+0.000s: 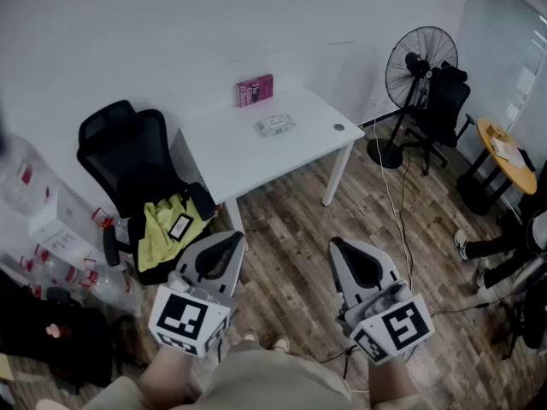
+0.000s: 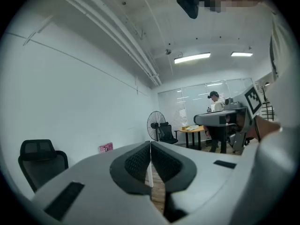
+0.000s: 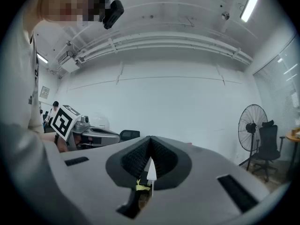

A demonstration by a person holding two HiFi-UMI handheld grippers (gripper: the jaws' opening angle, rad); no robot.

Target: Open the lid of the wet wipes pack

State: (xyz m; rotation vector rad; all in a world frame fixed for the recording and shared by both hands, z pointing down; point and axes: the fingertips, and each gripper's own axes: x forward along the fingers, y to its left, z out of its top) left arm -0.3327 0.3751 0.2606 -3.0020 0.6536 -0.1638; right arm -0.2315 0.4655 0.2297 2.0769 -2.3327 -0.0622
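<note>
Head view: wet wipes pack (image 1: 275,125) lies flat near the middle of the white table (image 1: 248,156); its lid is too small to read as open or shut. Pink box (image 1: 255,90) stands at the table's far edge by the wall, apart from the pack. Black office chair (image 1: 128,156) is left of the table, its seat holding a crumpled yellow-green garment (image 1: 167,229). Clear bottles (image 1: 60,267) at far left, contents unreadable. Left gripper (image 1: 236,237) and right gripper (image 1: 335,243) are held level over the wood floor (image 1: 291,220), well short of the table. Left gripper view: jaws pressed together, nothing between; pink box and standing fan (image 2: 155,124) beyond. Right gripper view: jaws likewise closed tip to tip, empty; fan at right.
</note>
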